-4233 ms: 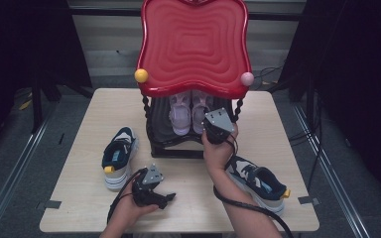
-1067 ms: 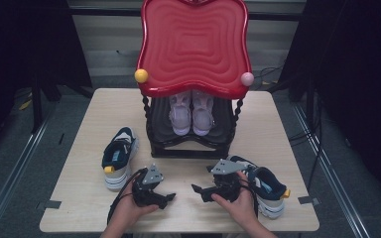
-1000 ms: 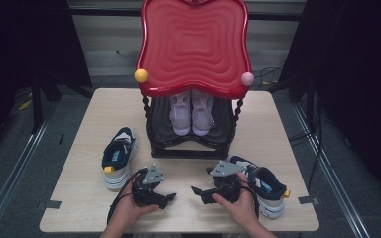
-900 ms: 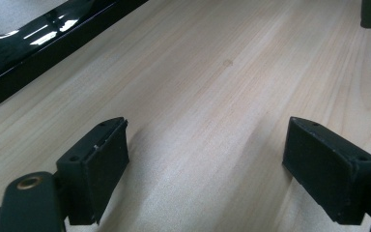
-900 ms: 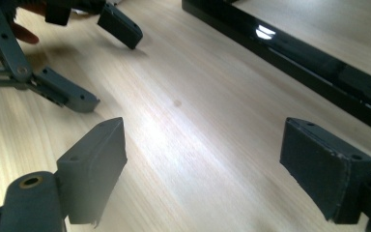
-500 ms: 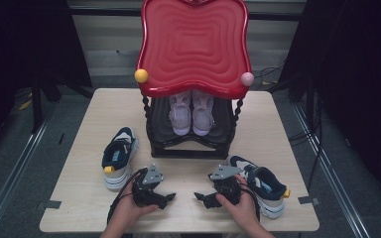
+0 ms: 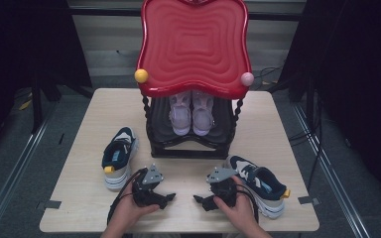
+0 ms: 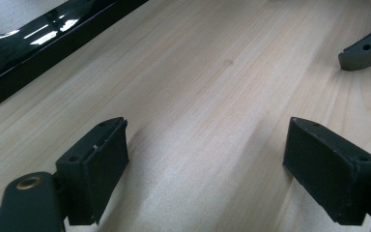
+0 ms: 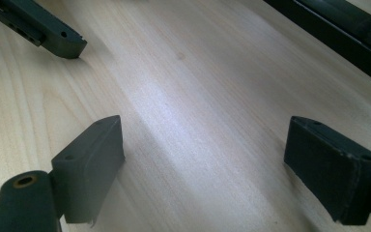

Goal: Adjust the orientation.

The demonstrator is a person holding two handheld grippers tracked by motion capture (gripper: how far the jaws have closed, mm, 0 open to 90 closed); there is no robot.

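1. Leftmost, a navy sneaker (image 7: 119, 156) lies loose on the desk (image 7: 79, 198).
2. My left tongs (image 7: 164, 199) rest wide, empty.
3. My right tongs (image 7: 202, 202) likewise.
4. Another sneaker (image 7: 260, 184) lies right; I judge shelving it on the rack (image 7: 191, 144) comes next.

A rack (image 7: 191, 144) stands mid-table (image 7: 287, 134), a pair of shoes (image 7: 192, 113) on its shelf. One sneaker (image 7: 119, 156) lies left, another sneaker (image 7: 260, 184) right. Both grippers rest in front, the left gripper (image 7: 164, 198) facing the right gripper (image 7: 202, 201).
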